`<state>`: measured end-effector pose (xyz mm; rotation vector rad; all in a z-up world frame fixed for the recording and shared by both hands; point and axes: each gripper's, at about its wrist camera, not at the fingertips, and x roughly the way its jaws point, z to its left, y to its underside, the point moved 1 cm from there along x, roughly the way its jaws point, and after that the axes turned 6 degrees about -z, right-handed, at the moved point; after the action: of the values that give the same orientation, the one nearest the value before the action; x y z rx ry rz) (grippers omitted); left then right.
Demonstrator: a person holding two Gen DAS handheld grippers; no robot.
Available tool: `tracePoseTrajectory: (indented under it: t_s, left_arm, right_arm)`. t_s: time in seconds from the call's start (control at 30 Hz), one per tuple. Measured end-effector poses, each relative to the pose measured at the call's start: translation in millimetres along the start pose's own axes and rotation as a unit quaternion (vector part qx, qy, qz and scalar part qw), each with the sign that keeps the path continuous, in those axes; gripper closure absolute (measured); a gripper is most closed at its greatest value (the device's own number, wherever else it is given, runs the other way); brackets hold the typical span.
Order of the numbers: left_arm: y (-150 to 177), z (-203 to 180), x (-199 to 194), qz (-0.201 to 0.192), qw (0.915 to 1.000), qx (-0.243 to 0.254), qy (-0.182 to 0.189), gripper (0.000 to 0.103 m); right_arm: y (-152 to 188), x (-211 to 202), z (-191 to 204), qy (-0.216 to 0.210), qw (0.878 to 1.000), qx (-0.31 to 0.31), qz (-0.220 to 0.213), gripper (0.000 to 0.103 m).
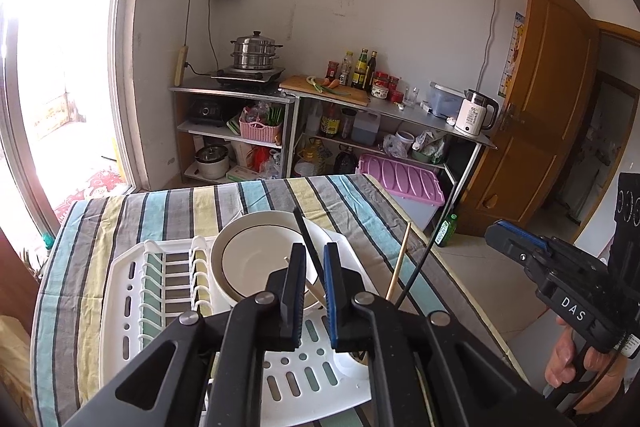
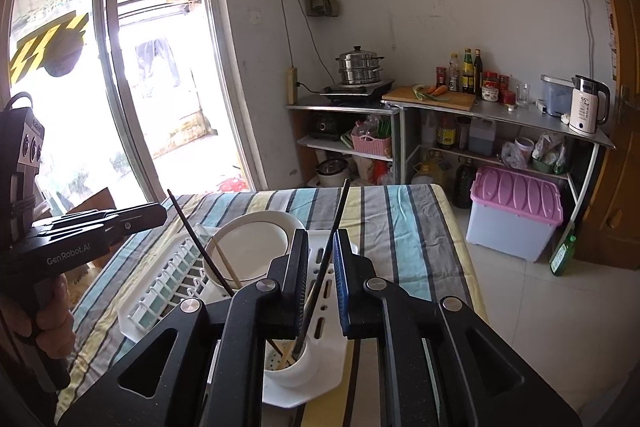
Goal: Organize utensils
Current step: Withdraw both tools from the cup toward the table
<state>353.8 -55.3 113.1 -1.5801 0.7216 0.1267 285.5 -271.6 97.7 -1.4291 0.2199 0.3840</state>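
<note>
Left gripper [image 1: 315, 251], low centre of its own view: released, the jaws standing slightly apart. One black chopstick [image 1: 309, 241] passes up through the gap, and neither pad appears to press on it. It leans up and to the left, probably because its lower end, hidden behind the jaws, is already resting on something.

Right gripper [image 2: 321, 241], low centre of its own view: likewise released. A second black chopstick [image 2: 325, 271] stands loose between the parted pads. Its lower end sits in the white cup [image 2: 298, 367] at the near corner of the drying rack [image 2: 160, 291], beside a few wooden chopsticks [image 2: 286, 357]. The cup wall props the stick up, which would explain why it stays nearly upright without being gripped.

Both grippers point downward at the rack, which suits dropping long utensils end first into a narrow holder.

A white bowl [image 1: 256, 259] occupies the middle of the rack, in front of the slotted plate rows at centre left. One wooden chopstick [image 2: 226, 263] lies slanted across its rim, not yet sorted.

The rack rests on a striped tablecloth [image 1: 168, 203]. Shelves with a steamer pot [image 1: 255, 53] fill the upper centre background.
</note>
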Motion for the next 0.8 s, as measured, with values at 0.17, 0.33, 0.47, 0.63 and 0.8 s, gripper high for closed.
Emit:
tracePoseTrajectory:
  t_s: [0.17, 0.33, 0.47, 0.63, 0.8]
  left_arm:
    - [20, 1, -32, -0.013, 0.9999, 0.002, -0.006, 0.094]
    - [59, 3, -63, -0.015, 0.9999, 0.002, -0.004, 0.092]
    - [100, 2, -82, -0.003, 1.0000, 0.003, -0.004, 0.092]
    - [145, -1, -106, 0.007, 1.0000, 0.001, -0.005, 0.092]
    - [180, -5, -129, 0.013, 0.9999, -0.001, -0.007, 0.092]
  right_arm:
    - [11, -24, 3, 0.001, 1.000, -0.003, -0.008, 0.090]
    - [39, -50, 14, -0.008, 1.000, -0.012, -0.003, 0.090]
    - [70, -70, 26, -0.018, 1.000, -0.018, 0.009, 0.090]
    - [106, -95, 36, -0.030, 0.999, -0.009, 0.022, 0.090]
    - [138, -116, 47, -0.043, 0.998, -0.012, 0.036, 0.090]
